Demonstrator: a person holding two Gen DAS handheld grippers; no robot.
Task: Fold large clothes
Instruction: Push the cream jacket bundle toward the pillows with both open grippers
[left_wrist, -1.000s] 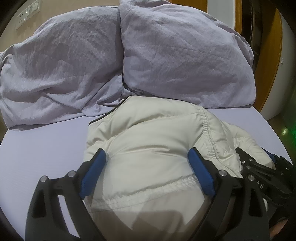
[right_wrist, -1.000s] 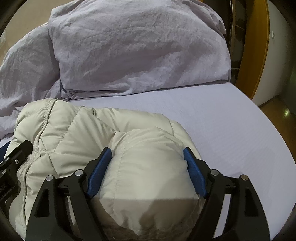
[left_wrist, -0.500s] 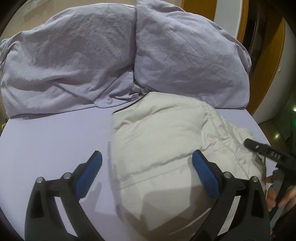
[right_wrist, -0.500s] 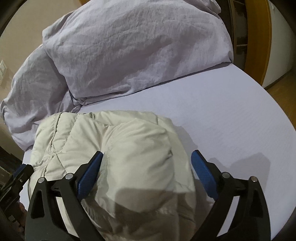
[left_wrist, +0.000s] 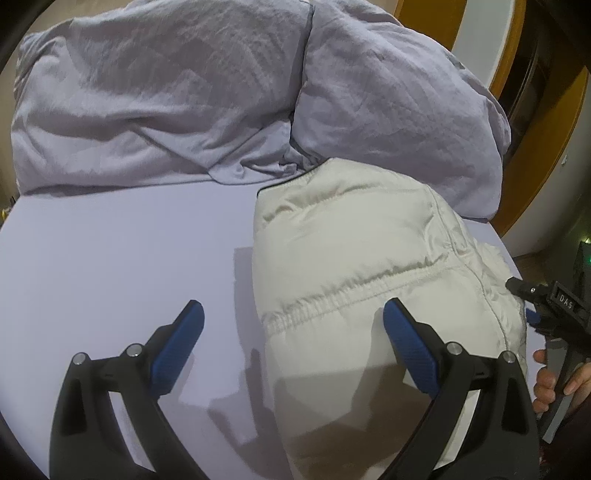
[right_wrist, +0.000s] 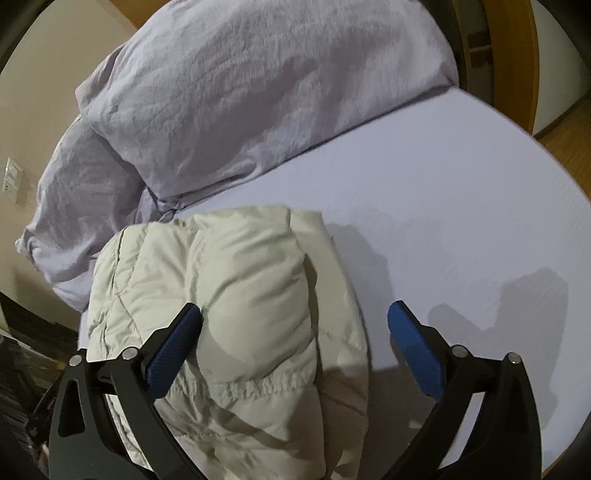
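Both the left gripper and right gripper hover spread wide, gripping nothing, over the folded cream quilted puffer jacket, seemingly released so the bundle settles.

Two rumpled lilac pillows on lilac sheet; wooden frame behind.

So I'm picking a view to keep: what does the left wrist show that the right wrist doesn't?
Only the left wrist view shows the right gripper and the hand holding it. Only the right wrist view shows wall switches and the bed's far side. Both show the folded cream jacket, the lilac duvet, the sheet and open jaws.
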